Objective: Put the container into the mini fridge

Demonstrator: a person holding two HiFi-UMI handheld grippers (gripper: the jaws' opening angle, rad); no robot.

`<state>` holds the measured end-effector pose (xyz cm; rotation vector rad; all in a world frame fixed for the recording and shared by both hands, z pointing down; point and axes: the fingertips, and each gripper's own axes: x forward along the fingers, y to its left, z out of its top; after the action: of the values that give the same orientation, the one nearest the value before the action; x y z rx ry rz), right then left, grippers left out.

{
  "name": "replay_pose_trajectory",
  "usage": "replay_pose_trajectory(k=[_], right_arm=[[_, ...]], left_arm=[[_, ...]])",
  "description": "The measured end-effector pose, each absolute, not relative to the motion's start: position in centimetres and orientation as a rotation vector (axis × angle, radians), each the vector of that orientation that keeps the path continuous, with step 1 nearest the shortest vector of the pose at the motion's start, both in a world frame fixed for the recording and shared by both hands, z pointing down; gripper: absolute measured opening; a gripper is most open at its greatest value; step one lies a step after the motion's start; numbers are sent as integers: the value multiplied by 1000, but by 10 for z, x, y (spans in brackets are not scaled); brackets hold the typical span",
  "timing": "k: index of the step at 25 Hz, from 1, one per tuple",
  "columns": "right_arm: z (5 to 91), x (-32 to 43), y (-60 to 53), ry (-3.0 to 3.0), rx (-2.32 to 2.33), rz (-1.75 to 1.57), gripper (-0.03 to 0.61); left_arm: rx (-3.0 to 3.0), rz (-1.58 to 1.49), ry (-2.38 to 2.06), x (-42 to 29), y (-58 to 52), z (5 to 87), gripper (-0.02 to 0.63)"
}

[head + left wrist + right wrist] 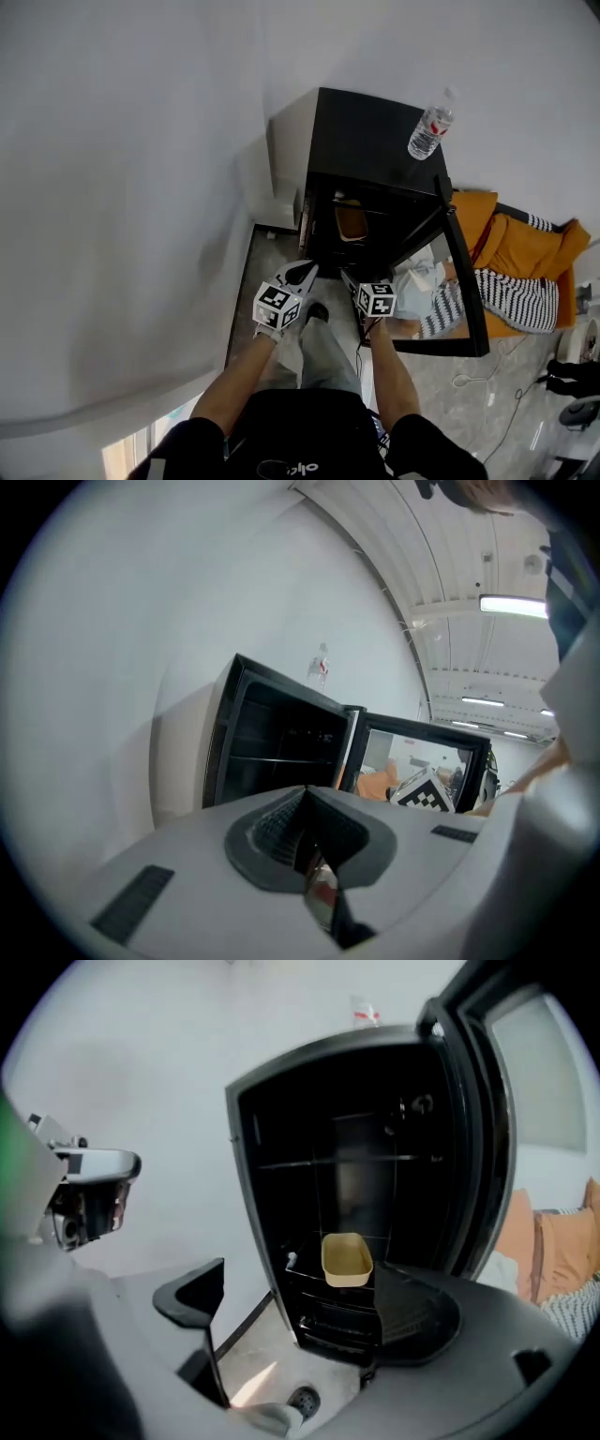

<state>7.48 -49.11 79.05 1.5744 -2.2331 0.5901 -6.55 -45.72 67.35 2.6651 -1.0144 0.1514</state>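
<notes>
The black mini fridge (370, 131) stands against the white wall, its glass door (466, 281) swung wide open to the right. A tan, open-topped container (346, 1260) sits on a lower shelf inside the fridge, and in the head view the container (351, 221) shows in the dark opening. My right gripper (300, 1302) is open in front of the fridge, a short way back from the container, with nothing between its pads. My left gripper (305, 841) is shut and empty, held beside it and pointing at the fridge (272, 752).
A clear water bottle (430, 128) lies on the fridge top. An orange sofa with a striped cloth (520, 267) is right of the door. Cables (469, 380) lie on the grey floor. The wall (122, 187) closes off the left side.
</notes>
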Motion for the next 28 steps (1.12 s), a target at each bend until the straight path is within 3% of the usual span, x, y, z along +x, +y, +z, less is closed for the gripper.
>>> replay_pose_trajectory(k=[3,7,10,13,15,17,28], right_arm=[[749,71,-455,-2250,1556,598,472],[694,69,-415,-2274,1568,586,324],[663,65,-391,-2301,1561,555,252],[641,66,-376,-2320,1585,537,106],[630,67,-367,-2329,1592,525,43],[622,67,-359,-2336,1594,508,10],[588,59,-341,-2403,1564,466,8]], left_arm=[[2654,155,-1021,-72,-428,640,6],[2653,152,-1022,-77,-393,600,6],[2664,141,-1027,-80,-374,579,6],[2676,129,-1036,-81,-363,567,6],[2679,128,-1042,-82,-356,563,6],[2680,127,-1047,-81,-349,561,6],[2669,108,-1094,-91,-335,553,6]])
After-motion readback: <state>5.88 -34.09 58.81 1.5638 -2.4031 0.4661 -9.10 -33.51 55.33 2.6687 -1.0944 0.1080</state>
